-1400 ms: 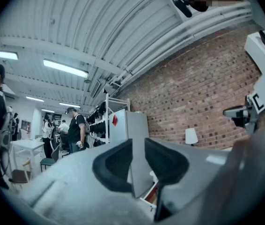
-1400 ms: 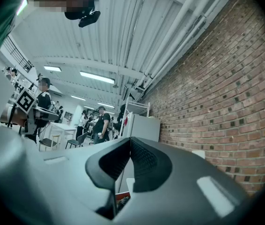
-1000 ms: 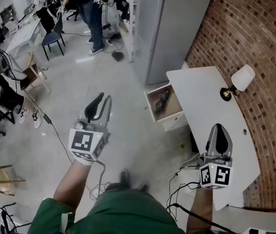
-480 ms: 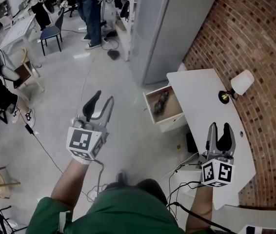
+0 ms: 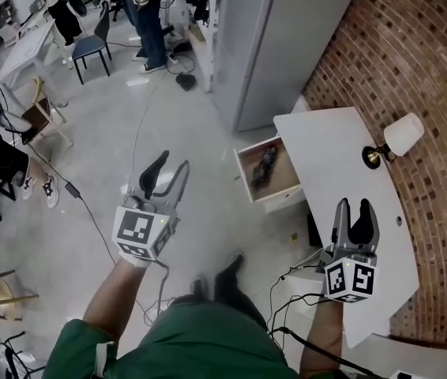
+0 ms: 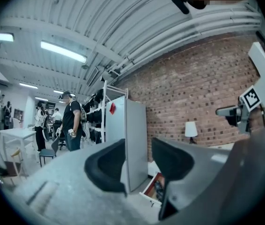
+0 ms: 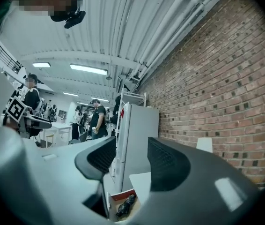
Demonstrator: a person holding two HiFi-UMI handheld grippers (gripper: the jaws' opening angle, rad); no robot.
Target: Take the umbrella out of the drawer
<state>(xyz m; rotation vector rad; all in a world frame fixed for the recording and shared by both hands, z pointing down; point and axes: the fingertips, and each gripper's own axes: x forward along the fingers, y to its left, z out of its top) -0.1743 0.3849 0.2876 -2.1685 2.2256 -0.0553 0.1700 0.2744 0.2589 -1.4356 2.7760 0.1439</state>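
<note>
A dark folded umbrella [image 5: 264,166] lies in the open wooden drawer [image 5: 249,174] at the near end of the white desk [image 5: 342,156]. My left gripper [image 5: 170,166] hangs over the floor, well left of the drawer, and is open and empty. My right gripper [image 5: 355,208] is over the desk's near edge, right of the drawer, and open wide with nothing in it. Both pairs of jaws have just been opening. The left gripper view shows the umbrella [image 6: 158,186] far ahead past the fingers [image 6: 106,165]. In the right gripper view the umbrella [image 7: 125,205] lies below the fingers [image 7: 167,163].
A tall grey cabinet [image 5: 287,38] stands just beyond the drawer, against the brick wall [image 5: 413,61]. A lamp [image 5: 401,135] sits on the desk. Cables [image 5: 294,279] lie on the floor by my feet. People, chairs [image 5: 89,50] and tables fill the far left.
The right gripper's jaws went from shut to wide open, and the left jaws spread a little. Both hands shifted slightly, and one foot now shows stepped forward on the floor.
</note>
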